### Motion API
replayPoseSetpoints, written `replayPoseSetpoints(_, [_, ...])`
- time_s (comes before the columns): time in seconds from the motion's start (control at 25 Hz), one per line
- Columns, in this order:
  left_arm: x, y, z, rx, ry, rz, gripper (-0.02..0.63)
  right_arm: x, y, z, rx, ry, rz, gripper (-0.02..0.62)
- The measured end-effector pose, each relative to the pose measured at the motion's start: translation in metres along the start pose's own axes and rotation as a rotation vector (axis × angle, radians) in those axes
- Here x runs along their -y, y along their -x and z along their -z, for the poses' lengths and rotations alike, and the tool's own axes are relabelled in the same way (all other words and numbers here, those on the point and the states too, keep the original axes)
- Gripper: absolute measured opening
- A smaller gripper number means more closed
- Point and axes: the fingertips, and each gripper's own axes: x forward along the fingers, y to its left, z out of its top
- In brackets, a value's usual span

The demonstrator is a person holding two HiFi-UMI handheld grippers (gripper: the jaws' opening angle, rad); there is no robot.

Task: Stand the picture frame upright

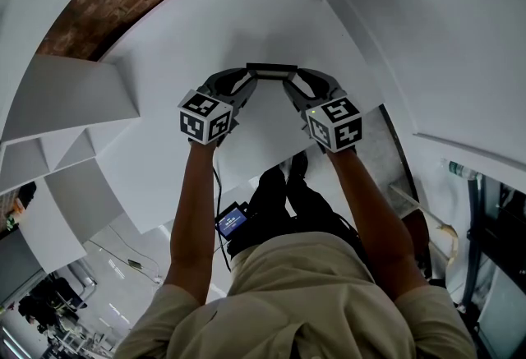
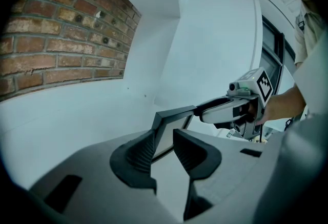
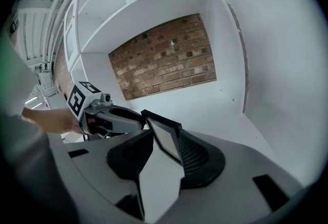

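The picture frame point(image 1: 271, 67) is a thin black frame with a pale face. It stands on edge on the white shelf point(image 1: 246, 12), so from above only its top rail shows. My left gripper point(image 1: 246, 77) is shut on its left end and my right gripper point(image 1: 293, 80) on its right end. In the left gripper view the picture frame point(image 2: 170, 124) sits between my left gripper's point(image 2: 164, 149) jaws, with the right gripper point(image 2: 231, 108) reaching its far corner. In the right gripper view the picture frame point(image 3: 165, 135) leans against the right-hand jaw of my right gripper point(image 3: 167, 154).
A brick back wall point(image 3: 166, 56) closes the shelf bay, with white side panels point(image 1: 427, 29) on both sides. Further white shelf boards point(image 1: 66, 94) step down at the left. The person's legs and a small lit screen point(image 1: 232, 220) are below.
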Motion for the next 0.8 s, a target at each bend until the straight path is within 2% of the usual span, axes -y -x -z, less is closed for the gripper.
replayPoseSetpoints(0.8, [0.0060, -0.0005, 0.0052, -0.015, -0.025, -0.011, 0.093, 0.0004, 0.0067, 0.0061, -0.011, 0.032, -0.011, 0.138])
